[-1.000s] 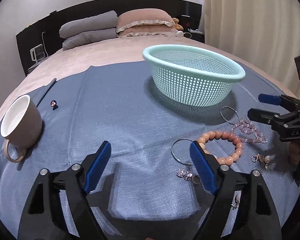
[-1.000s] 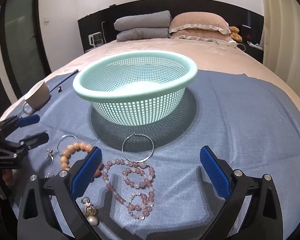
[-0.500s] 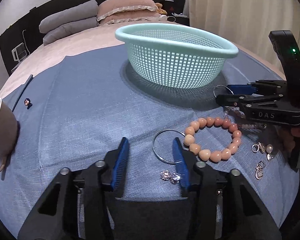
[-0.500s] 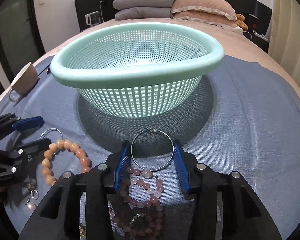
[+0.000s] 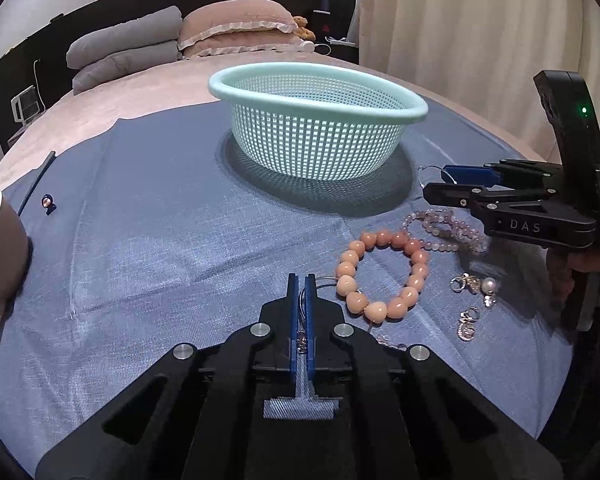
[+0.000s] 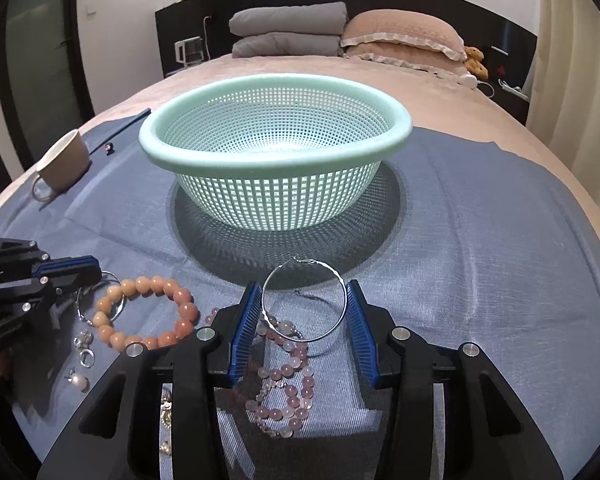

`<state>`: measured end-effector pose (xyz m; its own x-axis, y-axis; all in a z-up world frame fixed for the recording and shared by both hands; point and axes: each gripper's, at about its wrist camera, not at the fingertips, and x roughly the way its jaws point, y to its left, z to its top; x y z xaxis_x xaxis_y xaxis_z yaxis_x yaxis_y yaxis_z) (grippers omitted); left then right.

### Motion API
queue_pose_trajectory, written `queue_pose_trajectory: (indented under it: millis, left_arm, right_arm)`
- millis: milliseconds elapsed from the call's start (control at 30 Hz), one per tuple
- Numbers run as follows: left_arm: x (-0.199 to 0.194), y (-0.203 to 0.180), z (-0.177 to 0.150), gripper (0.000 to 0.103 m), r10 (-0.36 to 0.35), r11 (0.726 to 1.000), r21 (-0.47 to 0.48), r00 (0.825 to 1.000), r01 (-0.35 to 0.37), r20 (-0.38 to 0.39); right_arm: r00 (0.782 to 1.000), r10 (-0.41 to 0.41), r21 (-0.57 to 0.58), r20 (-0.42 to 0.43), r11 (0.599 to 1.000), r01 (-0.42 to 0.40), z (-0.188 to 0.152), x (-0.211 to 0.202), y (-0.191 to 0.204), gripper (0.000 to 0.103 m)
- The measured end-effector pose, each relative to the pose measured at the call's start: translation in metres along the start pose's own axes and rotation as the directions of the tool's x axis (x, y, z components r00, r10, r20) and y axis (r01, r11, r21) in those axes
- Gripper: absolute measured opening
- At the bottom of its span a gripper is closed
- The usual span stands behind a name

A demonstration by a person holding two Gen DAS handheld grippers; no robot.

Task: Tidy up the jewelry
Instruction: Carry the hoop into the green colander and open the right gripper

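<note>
Left wrist view shows the left claw (image 5: 299, 292) pinched nearly shut on a thin silver hoop (image 5: 324, 280), its blue pads squeezing the wire low over the blue cloth (image 5: 148, 248). Just to the right of that claw lies a peach bead bracelet (image 5: 382, 276), touching the hoop's far edge. Beyond it a pale pink bead strand (image 5: 448, 230) trails toward the right claw (image 5: 440, 184), and small silver charms with a pearl (image 5: 476, 286) sit scattered to the right.

From the right wrist view, the right claw (image 6: 304, 312) is partly closed around a large silver hoop earring (image 6: 304, 300); both pads press the ring's sides and the ring stands tilted up off the cloth. Under and behind it the pink strand (image 6: 284, 380) lies coiled between the fingers. To its left are the peach bracelet (image 6: 148, 312) and the left claw (image 6: 88, 276) with its smaller hoop (image 6: 112, 304).

Straight ahead of both claws stands a mint green mesh basket (image 6: 276, 160), upright, near the jewelry but not touching it. Far off to the left a brown mug (image 6: 62, 164) rests near the cloth's edge, with a small dark bead (image 5: 47, 203) nearby.

All of this lies on a bed (image 6: 440, 92), with grey and pink pillows (image 6: 400, 38) against a dark headboard and cream curtains (image 5: 480, 28) to the right.
</note>
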<state>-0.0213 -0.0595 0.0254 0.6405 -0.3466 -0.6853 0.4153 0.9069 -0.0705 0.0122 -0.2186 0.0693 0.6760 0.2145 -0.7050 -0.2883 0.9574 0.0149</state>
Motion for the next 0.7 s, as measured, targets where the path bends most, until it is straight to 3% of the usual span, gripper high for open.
queue_pose_trajectory:
  millis: [267,433,700]
  left_arm:
    - [-0.036,0.007,0.012,0.002,-0.05,0.997,-0.053,0.996,0.054,0.067]
    - [-0.049,0.007,0.027,0.002,-0.049,0.998,-0.037,0.995,0.053,0.087]
    - [-0.063,0.01,0.079,0.002,-0.066,0.997,-0.031,0.989,0.071,0.135]
  right_arm:
    - [0.998,0.021,-0.001,0.065,1.0,-0.021,0.005,-0.034,0.002,0.041]
    - [0.996,0.026,-0.019,0.089,1.0,-0.025,0.018,-0.043,0.004,0.041]
    - [0.993,0.043,-0.047,0.108,0.998,-0.038,0.062,-0.039,0.007,0.041]
